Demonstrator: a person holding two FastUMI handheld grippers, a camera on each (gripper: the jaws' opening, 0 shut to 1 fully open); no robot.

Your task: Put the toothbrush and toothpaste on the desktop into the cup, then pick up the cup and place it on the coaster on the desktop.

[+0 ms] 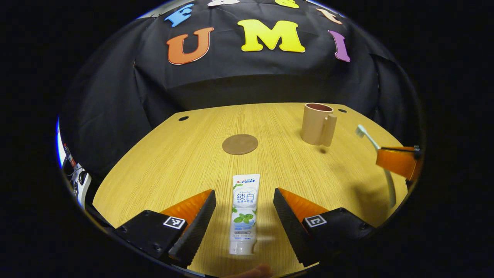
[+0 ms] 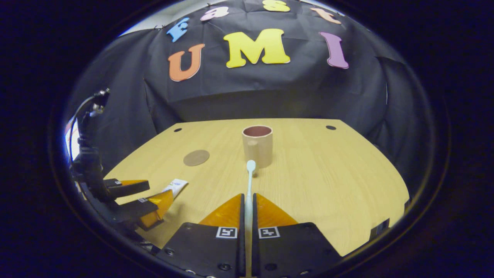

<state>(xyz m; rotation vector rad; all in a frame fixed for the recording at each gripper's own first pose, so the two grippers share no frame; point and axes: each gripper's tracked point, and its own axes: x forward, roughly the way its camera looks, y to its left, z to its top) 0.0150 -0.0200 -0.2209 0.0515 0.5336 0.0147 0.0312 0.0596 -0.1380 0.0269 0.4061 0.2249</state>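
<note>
A white toothpaste tube [image 1: 244, 214] lies flat on the wooden desk [image 1: 185, 162], lengthwise between the fingers of my left gripper [image 1: 244, 204], which stands open around it without touching. My right gripper [image 2: 248, 202] is shut on the handle of a white toothbrush [image 2: 249, 185], whose head points toward the tan cup [image 2: 257, 146] just beyond it. In the left gripper view the right gripper [image 1: 399, 160] holds the toothbrush [image 1: 372, 143] above the desk, to the right of the cup [image 1: 318, 123]. The cup stands upright. A round brown coaster [image 1: 240, 144] lies mid-desk, left of the cup.
In the right gripper view the left gripper [image 2: 144, 202] sits low at the left over the toothpaste [image 2: 175, 186], with the coaster [image 2: 196, 157] behind it. Small dark holes [image 1: 183, 118] mark the desk's far corners. Black cloth walls close the back and sides.
</note>
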